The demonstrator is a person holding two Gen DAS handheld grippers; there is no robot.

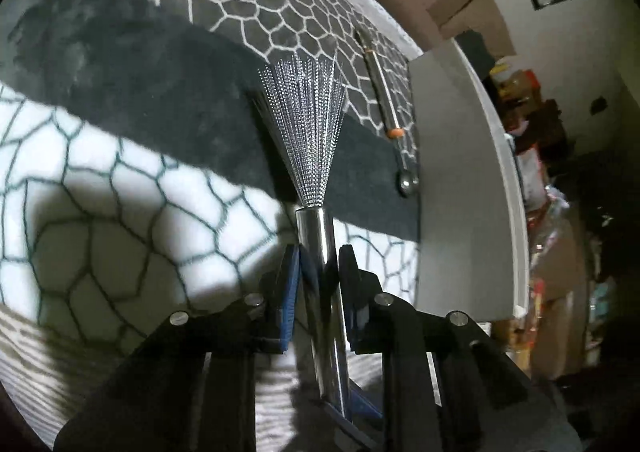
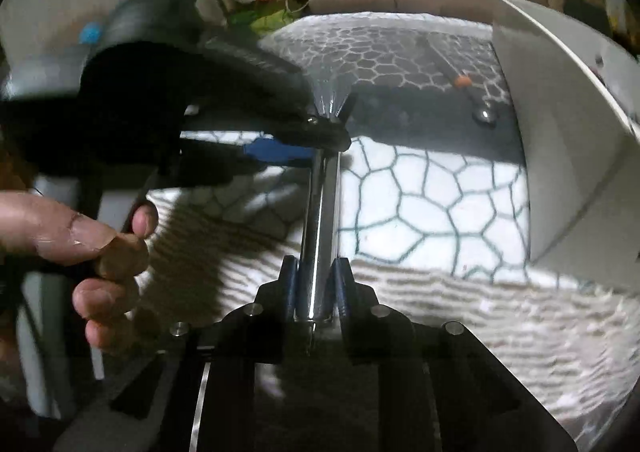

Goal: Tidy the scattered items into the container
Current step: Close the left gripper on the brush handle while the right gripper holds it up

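A patterned rug (image 1: 120,180) is spread below, with a white container (image 1: 460,188) at its edge. A wire brush (image 1: 320,252) is held above the rug: its chrome handle is clamped by the closed jaws of both the left gripper (image 1: 318,272) and right gripper (image 2: 316,280). A metal rod (image 1: 386,100) is seen beside the container.

My left tong's camera is looking down along its fingers, close over the patterned rug (image 1: 120,180), facing the white container (image 1: 460,192). My right tong's camera is pointing the same way from further back, catching my left tong (image 2: 328,132). Both are sharing the metal brush (image 1: 320,252), rug and container.
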